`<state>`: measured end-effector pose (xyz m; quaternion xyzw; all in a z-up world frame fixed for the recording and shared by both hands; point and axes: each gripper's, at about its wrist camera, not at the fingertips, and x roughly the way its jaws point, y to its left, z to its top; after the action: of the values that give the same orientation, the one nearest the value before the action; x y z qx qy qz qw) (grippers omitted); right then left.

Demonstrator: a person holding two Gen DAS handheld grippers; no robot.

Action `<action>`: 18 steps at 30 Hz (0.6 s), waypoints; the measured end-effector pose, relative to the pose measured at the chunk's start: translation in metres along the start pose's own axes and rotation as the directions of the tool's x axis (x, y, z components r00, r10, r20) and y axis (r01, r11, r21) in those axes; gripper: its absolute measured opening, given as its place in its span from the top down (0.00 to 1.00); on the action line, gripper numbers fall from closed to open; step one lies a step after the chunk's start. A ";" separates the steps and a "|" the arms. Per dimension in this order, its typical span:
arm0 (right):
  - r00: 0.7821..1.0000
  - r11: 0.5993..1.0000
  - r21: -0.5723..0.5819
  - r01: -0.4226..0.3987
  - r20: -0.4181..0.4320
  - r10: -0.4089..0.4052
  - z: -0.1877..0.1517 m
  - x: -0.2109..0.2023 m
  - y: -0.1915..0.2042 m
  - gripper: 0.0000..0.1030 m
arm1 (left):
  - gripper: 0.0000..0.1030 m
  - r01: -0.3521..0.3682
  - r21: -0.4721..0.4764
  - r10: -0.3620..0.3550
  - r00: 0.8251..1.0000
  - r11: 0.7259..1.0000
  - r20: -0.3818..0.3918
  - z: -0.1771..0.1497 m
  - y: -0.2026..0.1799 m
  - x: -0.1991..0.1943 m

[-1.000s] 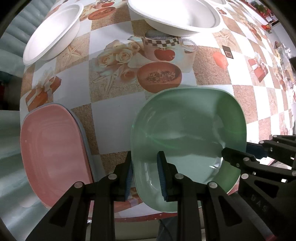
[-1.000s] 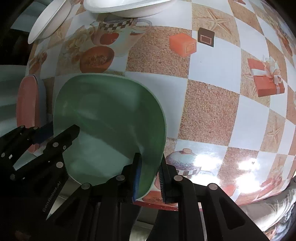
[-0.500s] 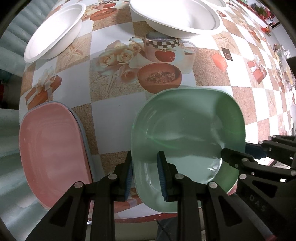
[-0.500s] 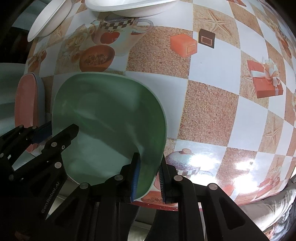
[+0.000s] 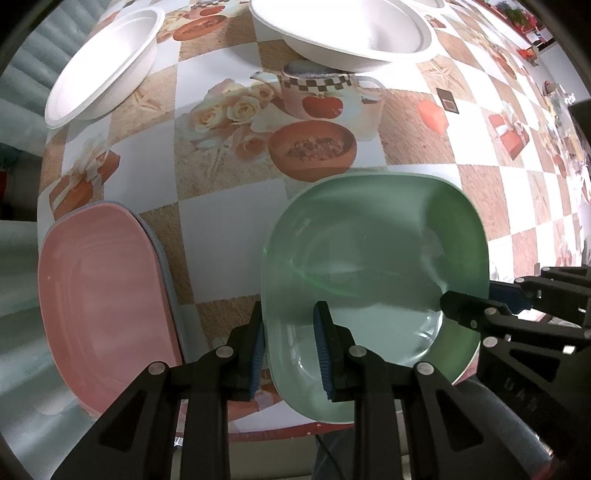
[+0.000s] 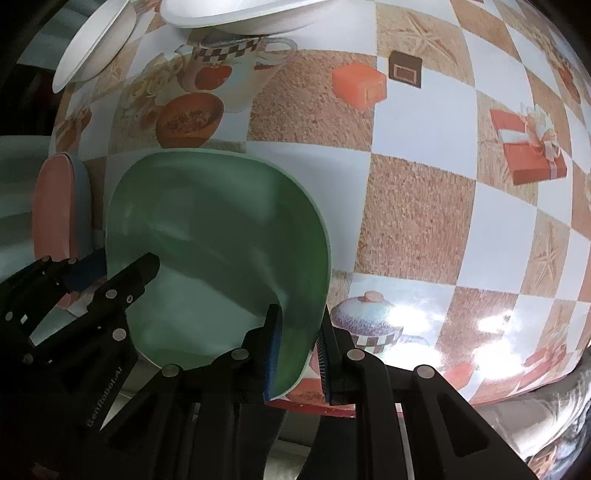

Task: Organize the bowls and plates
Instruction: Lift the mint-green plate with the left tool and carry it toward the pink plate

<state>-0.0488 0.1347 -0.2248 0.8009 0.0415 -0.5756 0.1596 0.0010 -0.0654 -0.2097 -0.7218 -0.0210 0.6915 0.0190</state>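
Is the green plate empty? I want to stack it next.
Empty. The green plate shows only bare glossy surface with reflections; left gripper and right gripper straddle its rim.

Two white bowls [image 5: 107,61] [image 5: 354,33] are sitting on the table; one green plate [image 5: 373,258]; one pink plate [image 5: 99,295]; two grippers [image 5: 288,354] [image 6: 299,350].

Strong barrel distortion in both fisheye views; checks of the glossy printed tablecloth [image 6: 421,206] bent towards the black circular vignette. Overhead lighting, moderate and even in the left wrist view. Blown-out white glare patches on the cloth near the table edge in the right wrist view. Soft curved reflections and a grey shadow band inside the translucent green square plate [image 5: 373,258]. Overexposed interior of the large white round bowl [image 5: 354,29]. Centre sharp, periphery smeared.
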 end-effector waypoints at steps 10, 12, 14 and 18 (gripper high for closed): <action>1.000 1.000 -0.009 -0.012 -0.005 0.012 -0.013 -0.022 0.005 0.81 | 0.73 0.000 0.002 0.000 0.999 1.000 0.051 -0.007 -0.003 -0.025; 1.000 1.000 -0.015 -0.017 0.002 0.017 -0.015 -0.030 0.008 0.81 | 0.73 -0.010 0.001 0.010 0.998 1.000 0.070 -0.009 -0.002 -0.035; 1.000 1.000 -0.025 -0.019 0.006 0.019 -0.017 -0.038 0.012 0.81 | 0.74 -0.019 0.000 0.019 0.996 1.000 0.083 -0.012 0.000 -0.043; 1.000 0.999 -0.050 -0.020 0.015 0.020 -0.019 -0.053 0.022 0.81 | 0.74 -0.046 0.001 0.046 0.993 0.999 0.111 -0.021 0.006 -0.058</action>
<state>-0.0437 0.1262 -0.1649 0.7925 0.0465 -0.5791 0.1854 0.0193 -0.0742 -0.1507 -0.6827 -0.0043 0.7307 0.0031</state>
